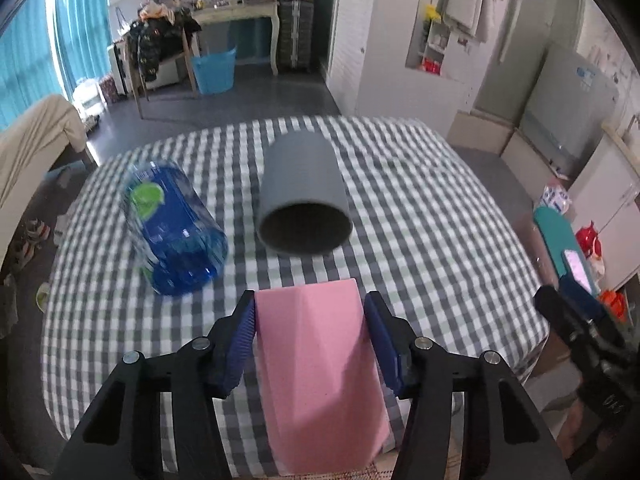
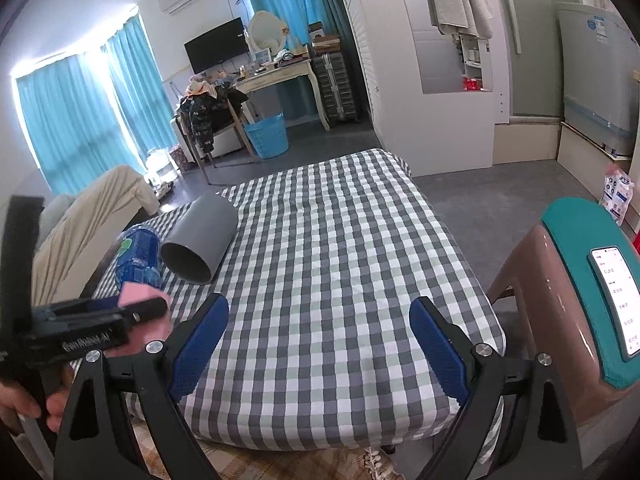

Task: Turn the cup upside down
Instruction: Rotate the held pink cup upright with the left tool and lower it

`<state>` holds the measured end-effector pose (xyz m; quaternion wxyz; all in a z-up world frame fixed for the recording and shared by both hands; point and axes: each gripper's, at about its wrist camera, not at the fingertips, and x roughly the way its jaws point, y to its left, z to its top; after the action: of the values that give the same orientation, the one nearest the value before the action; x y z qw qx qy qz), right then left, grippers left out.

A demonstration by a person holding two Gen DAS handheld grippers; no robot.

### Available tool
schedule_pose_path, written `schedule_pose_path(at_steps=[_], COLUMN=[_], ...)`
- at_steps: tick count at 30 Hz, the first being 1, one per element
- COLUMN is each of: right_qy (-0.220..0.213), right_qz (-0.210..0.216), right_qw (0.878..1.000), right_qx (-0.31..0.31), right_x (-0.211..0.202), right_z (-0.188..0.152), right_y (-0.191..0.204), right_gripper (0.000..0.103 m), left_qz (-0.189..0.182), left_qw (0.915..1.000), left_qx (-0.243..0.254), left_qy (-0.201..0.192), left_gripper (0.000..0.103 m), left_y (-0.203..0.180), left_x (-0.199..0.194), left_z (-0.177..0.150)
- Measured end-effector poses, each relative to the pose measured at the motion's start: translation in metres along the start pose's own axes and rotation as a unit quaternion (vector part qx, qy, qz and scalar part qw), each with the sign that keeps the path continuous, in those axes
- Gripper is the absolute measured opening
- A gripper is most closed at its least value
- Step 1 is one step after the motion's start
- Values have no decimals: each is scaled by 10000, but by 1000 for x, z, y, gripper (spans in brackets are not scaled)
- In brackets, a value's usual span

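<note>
A pink faceted cup sits between the fingers of my left gripper, which is shut on it; the cup's flat end points away from the camera, over the checked table. In the right wrist view the left gripper shows at the left with a bit of the pink cup in it. My right gripper is open and empty above the table's near edge.
A grey cup lies on its side, mouth toward me, mid-table; it also shows in the right view. A blue water bottle lies left of it. A brown stool with a teal cushion and a phone stands at the right.
</note>
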<state>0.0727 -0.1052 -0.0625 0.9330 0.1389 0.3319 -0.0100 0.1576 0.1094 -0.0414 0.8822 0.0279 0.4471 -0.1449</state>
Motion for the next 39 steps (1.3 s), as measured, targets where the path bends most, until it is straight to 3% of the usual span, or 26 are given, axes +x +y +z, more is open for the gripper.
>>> schedule_pose_path(at_steps=[10,13,21,24,31,39], right_qy=[11,2,34,37,60,146], right_qz=[-12,-4,2,12,-12,-33], right_qw=[10000,10000,10000,9999,9999,9997], right_qx=[-25,-61,-72,-105,-119,-179], right_x=[-2,-5,-8,-10,-10,-4], right_z=[-3,-4,-6,-7,-9,-10], right_y=[4,6,11,15,17,22], right_gripper=[92,92,92,92,92,92], left_qz=[56,-126,-137,-133,-62,50], left_qw=[9992,9994,9998,9998,9994,9972], left_qx=[130,58,150,176,213,330], left_qy=[-386,-321,47,-8,-259,-675], left_gripper=[55,55,61,61,60,60], left_y=[-5,-6,-7,-7,-6,-7], left_x=[-22,-26,-17,-15,-18,-5], left_z=[-18,-32,-50,-55,-50,-22])
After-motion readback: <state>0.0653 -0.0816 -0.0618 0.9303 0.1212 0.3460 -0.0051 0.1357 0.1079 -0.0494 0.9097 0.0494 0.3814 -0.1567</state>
